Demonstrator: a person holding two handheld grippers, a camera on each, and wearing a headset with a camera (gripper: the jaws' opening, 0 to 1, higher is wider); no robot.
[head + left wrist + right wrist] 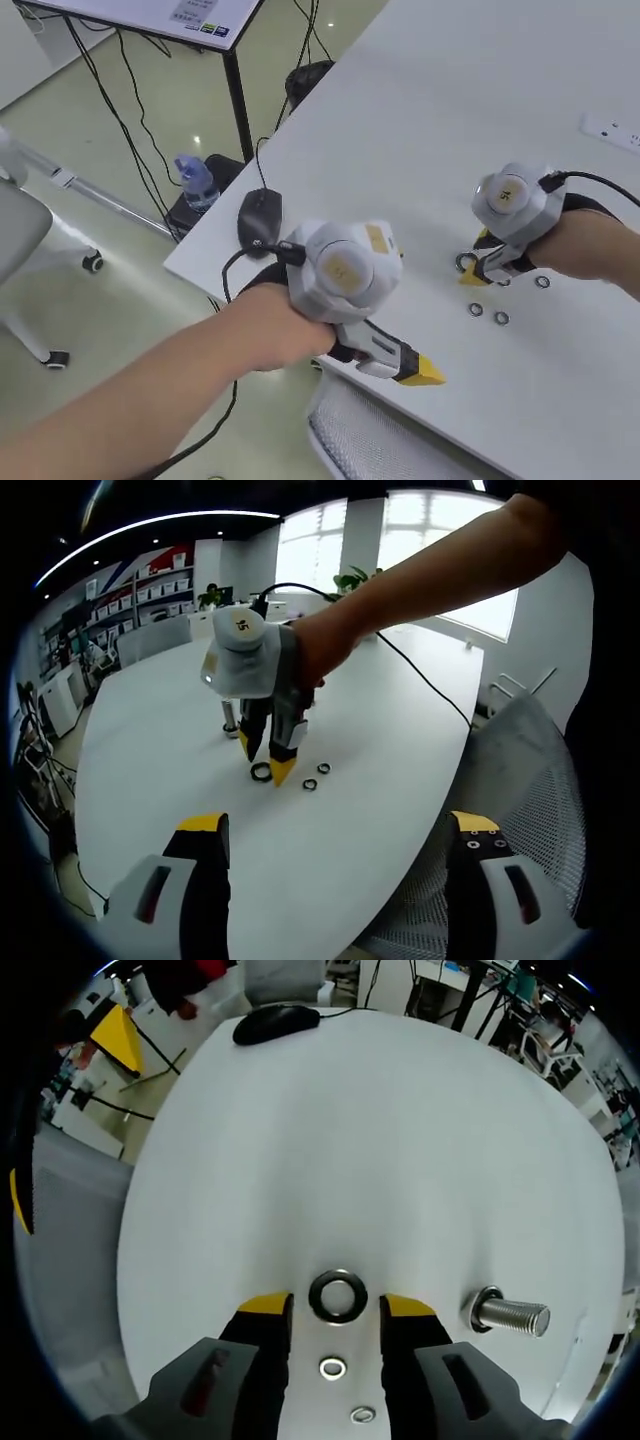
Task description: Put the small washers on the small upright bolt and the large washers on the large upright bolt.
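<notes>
A large dark washer (337, 1295) lies flat on the white table (380, 1140), right between the tips of my right gripper (337, 1306), which is open around it with a little gap each side. Two small washers (333, 1367) lie nearer, between its fingers. A threaded bolt (510, 1314) stands to the right with a ring at its base. From the head view, the right gripper (475, 272) hovers over the large washer (465, 262), with small washers (476, 309) beside it. My left gripper (337, 825) is open and empty at the table's near edge, also seen as left gripper (420, 372).
A black mouse (259, 218) sits near the table's left corner. A power strip (610, 130) lies at the far right. A mesh chair back (370, 440) stands just under the near edge. A water bottle (196, 180) and cables are on the floor.
</notes>
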